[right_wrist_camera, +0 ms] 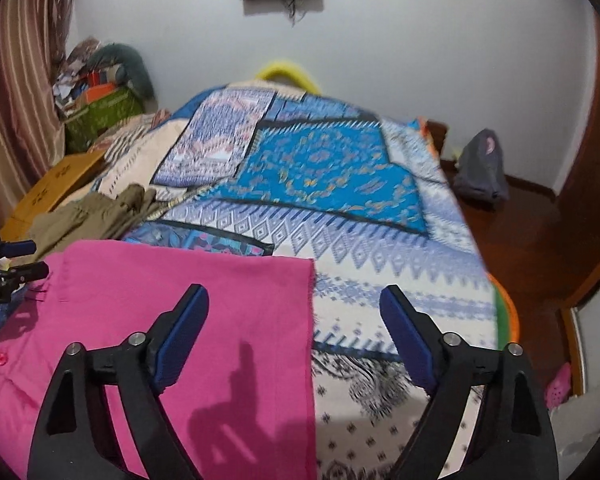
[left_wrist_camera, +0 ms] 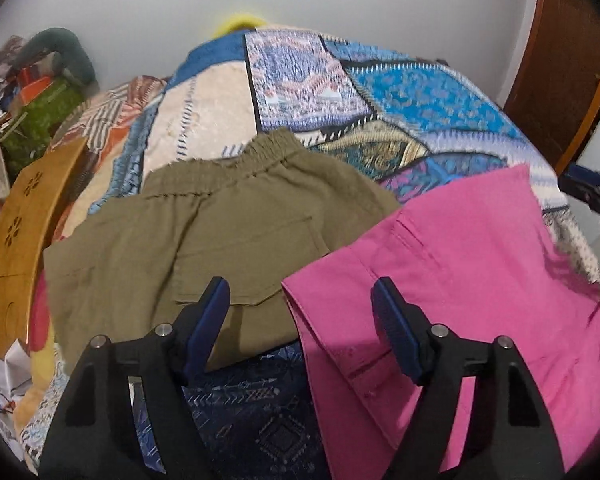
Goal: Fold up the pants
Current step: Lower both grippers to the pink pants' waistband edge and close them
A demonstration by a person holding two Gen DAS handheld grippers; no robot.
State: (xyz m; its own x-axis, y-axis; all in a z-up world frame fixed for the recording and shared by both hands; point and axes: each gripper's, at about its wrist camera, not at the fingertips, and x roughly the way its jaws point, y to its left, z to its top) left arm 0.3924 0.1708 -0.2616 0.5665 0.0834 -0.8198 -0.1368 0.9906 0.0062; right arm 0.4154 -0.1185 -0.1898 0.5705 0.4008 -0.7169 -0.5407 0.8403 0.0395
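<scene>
Pink pants (left_wrist_camera: 472, 280) lie flat on the patterned bedspread; they also show in the right wrist view (right_wrist_camera: 188, 320), folded into a rectangle with a button at the left. Folded olive pants (left_wrist_camera: 204, 232) with an elastic waistband lie to their left, also in the right wrist view (right_wrist_camera: 96, 216). My left gripper (left_wrist_camera: 300, 308) is open and empty, hovering over the gap between the olive and pink pants. My right gripper (right_wrist_camera: 294, 320) is open and empty above the pink pants' right edge. It also shows at the far right of the left wrist view (left_wrist_camera: 592, 196); the left gripper (right_wrist_camera: 16, 260) shows at the right wrist view's left edge.
The bed (right_wrist_camera: 332, 168) has a blue patchwork cover. A wooden board (left_wrist_camera: 16, 240) stands at its left side. A pile of boxes and cloth (right_wrist_camera: 100, 92) sits in the far left corner by a curtain. A grey bag (right_wrist_camera: 480, 168) lies on the wooden floor at right.
</scene>
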